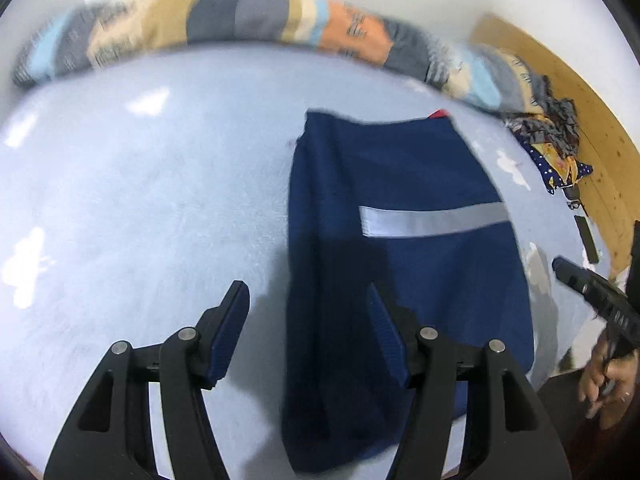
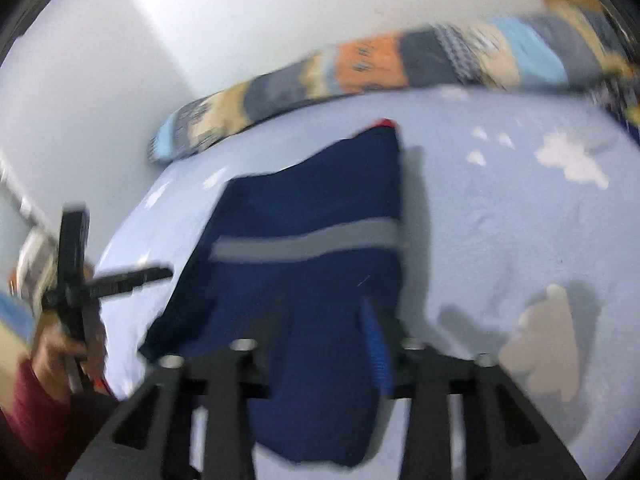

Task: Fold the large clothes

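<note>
A navy garment (image 1: 404, 264) with a grey reflective band lies folded into a long rectangle on the pale blue bed sheet (image 1: 140, 200). A bit of red shows at its far end. My left gripper (image 1: 308, 300) hovers open over the garment's near left edge, one finger above bare sheet and the other above the cloth, with nothing between the pads. In the blurred right wrist view the same garment (image 2: 312, 208) lies below my right gripper (image 2: 324, 316). Its jaws stand apart over the near end, and the cloth looks flat under them.
A rolled patchwork quilt (image 1: 240, 20) runs along the white wall at the bed's far side. A heap of patterned cloth (image 1: 552, 144) and a black bar (image 1: 586, 240) lie by the wooden surface (image 1: 592, 112) at the right. A person's hand (image 2: 60, 356) in a red sleeve holds the other gripper.
</note>
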A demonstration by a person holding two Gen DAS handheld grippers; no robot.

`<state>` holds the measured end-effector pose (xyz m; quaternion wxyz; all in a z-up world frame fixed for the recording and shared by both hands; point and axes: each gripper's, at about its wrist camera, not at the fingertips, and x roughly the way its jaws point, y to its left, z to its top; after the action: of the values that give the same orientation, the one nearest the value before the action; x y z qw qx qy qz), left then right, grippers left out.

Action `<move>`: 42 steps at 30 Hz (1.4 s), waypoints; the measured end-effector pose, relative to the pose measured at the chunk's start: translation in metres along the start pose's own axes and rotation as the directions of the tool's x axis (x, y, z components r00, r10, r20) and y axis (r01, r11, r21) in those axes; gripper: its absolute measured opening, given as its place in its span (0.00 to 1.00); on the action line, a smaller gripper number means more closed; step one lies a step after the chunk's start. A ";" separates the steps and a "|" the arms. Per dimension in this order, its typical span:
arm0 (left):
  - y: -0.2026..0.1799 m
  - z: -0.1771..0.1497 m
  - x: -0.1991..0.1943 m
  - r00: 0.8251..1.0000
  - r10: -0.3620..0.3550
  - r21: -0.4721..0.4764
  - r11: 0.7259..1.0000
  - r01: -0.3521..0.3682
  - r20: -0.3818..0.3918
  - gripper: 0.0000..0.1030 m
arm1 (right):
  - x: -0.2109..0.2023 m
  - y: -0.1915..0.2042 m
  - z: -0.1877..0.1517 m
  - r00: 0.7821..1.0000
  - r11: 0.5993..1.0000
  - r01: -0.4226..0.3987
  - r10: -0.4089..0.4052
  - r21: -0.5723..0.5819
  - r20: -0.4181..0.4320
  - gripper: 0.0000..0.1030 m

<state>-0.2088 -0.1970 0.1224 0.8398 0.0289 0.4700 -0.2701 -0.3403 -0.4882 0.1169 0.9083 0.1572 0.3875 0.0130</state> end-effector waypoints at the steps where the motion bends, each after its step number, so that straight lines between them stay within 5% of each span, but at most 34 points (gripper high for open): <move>1: -0.010 -0.011 -0.011 0.999 -0.009 0.026 1.000 0.008 0.039 0.58 | -0.006 0.015 -0.012 1.000 0.998 0.020 -0.019 -0.053 0.012 0.25; 4: -0.053 -0.042 -0.024 0.995 -0.038 0.153 0.988 0.024 0.090 0.58 | -0.010 0.043 -0.039 1.000 0.992 0.021 -0.020 -0.126 0.016 0.25; 7: -0.079 -0.057 -0.012 0.998 -0.034 0.273 0.962 0.016 0.062 0.59 | -0.004 0.055 -0.054 0.998 0.979 0.053 -0.057 -0.198 -0.015 0.25; 9: -0.082 -0.068 0.012 0.999 0.037 0.341 0.939 -0.039 0.015 0.58 | 0.006 0.055 -0.058 0.997 0.976 0.064 -0.073 -0.209 -0.034 0.24; 11: -0.068 -0.071 0.036 0.995 0.087 0.319 0.945 -0.065 -0.056 0.61 | 0.013 0.049 -0.065 0.992 0.977 0.083 -0.100 -0.199 -0.077 0.24; 13: -0.040 -0.070 0.044 0.993 0.009 0.225 0.974 0.018 -0.120 0.61 | 0.025 0.035 -0.072 0.977 0.974 0.135 -0.162 -0.181 -0.139 0.22; 15: -0.026 -0.066 0.039 0.992 -0.018 0.187 0.982 0.041 -0.123 0.52 | 0.026 0.020 -0.071 0.978 0.988 0.110 -0.127 -0.107 -0.164 0.31; 20: -0.006 -0.072 0.027 0.991 -0.026 0.126 0.991 0.043 -0.131 0.44 | 0.018 0.007 -0.068 0.981 0.995 0.097 -0.101 -0.031 -0.166 0.32; 23: 0.001 -0.082 0.018 0.992 0.046 0.101 0.994 -0.034 -0.117 0.46 | 0.016 0.010 -0.067 0.980 0.992 0.112 -0.119 -0.051 -0.160 0.29; 27: -0.005 -0.076 -0.012 1.000 -0.017 0.047 0.999 0.017 0.013 0.46 | -0.008 0.030 -0.062 0.994 0.991 0.094 -0.099 -0.096 -0.048 0.27; 30: -0.022 -0.071 -0.019 0.997 -0.019 0.103 0.995 0.010 0.079 0.47 | -0.002 0.036 -0.068 0.995 0.993 0.052 -0.060 -0.106 -0.082 0.26; 35: -0.009 -0.077 0.036 0.988 0.076 0.066 0.995 -0.068 -0.132 0.53 | 0.021 0.024 -0.078 0.976 0.993 0.084 -0.099 -0.082 -0.196 0.24; 36: -0.006 -0.076 0.036 0.989 0.068 0.046 0.997 -0.062 -0.132 0.54 | 0.019 0.019 -0.077 0.974 0.994 0.096 -0.105 -0.054 -0.198 0.34; 39: -0.009 -0.065 0.018 0.992 0.119 0.062 0.991 -0.116 -0.048 0.54 | 0.011 0.008 -0.072 0.971 0.985 0.170 -0.174 -0.036 -0.166 0.29; 42: -0.020 -0.042 0.005 0.992 0.107 0.077 0.991 -0.111 0.060 0.55 | -0.005 0.017 -0.047 0.986 0.984 0.153 -0.158 -0.086 -0.054 0.30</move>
<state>-0.2489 -0.2030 0.0991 0.8644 0.0805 0.4327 -0.2432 -0.3752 -0.4600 0.0946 0.8999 0.0890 0.4253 -0.0375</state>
